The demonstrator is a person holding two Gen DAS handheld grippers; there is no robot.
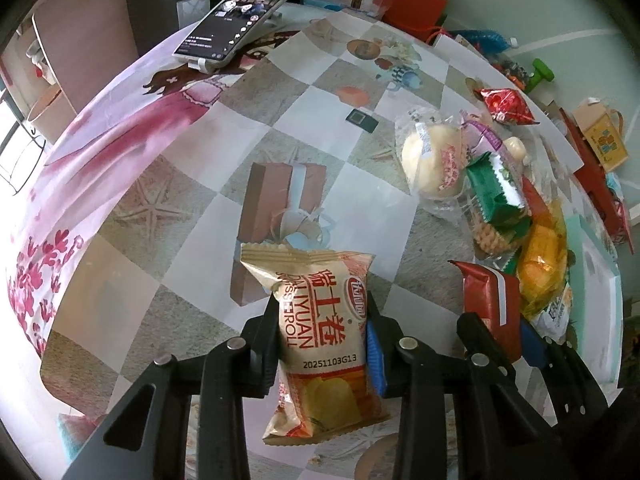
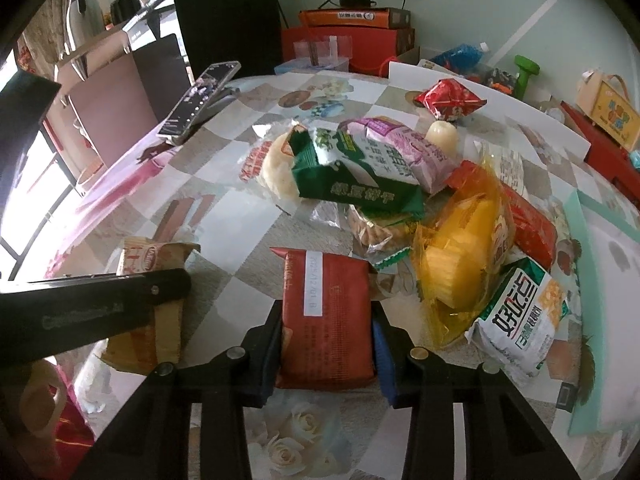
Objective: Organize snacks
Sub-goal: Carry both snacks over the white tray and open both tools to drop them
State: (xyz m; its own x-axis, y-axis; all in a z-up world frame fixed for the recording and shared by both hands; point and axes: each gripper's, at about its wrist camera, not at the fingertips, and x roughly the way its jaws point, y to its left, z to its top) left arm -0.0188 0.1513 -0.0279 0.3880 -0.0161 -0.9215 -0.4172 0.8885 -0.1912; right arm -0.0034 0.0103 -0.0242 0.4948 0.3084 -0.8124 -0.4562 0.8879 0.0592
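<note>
- Left wrist view: the left hand-held gripper (image 1: 322, 332), black with blue pads, is closed on a beige Swiss roll packet (image 1: 320, 340) at the lower centre of the frame; the crinkly, glossy film pinches inward where the fingers press its sides, and its serrated top seal points up the frame.
- The packet stands lengthwise between the fingers, its orange-printed lower end hanging toward the bottom edge, above the worktop (image 1: 224, 152), which wears a smooth, shiny cloth of grey and white checks with starfish prints and a pink floral border at the left.
- At the lower right, the right hand-held gripper (image 1: 498, 332) clamps a red foil packet (image 1: 490, 296).
- At the right edge lies a heap of wrapped snacks: a round pale bun in clear film (image 1: 430, 160), a green packet (image 1: 494, 192) and a translucent yellow bag (image 1: 542, 256).
- A phone (image 1: 236, 20) leans on a white stand at the upper centre-left.
- Right wrist view: the right hand-held gripper (image 2: 326, 340) is closed on the flat, rectangular red foil packet (image 2: 326, 316) at the lower centre, fingers pressing both long sides, a white date strip facing up.
- The left hand-held gripper's black finger (image 2: 92, 308) crosses the lower left, with the Swiss roll packet (image 2: 148, 264) showing behind it.
- The snack heap fills the centre right: the green packet (image 2: 352, 184), a purple packet (image 2: 408, 148), the yellow bag (image 2: 460, 264) with ridged cakes inside, and a white-and-green bag (image 2: 524, 320).
</note>
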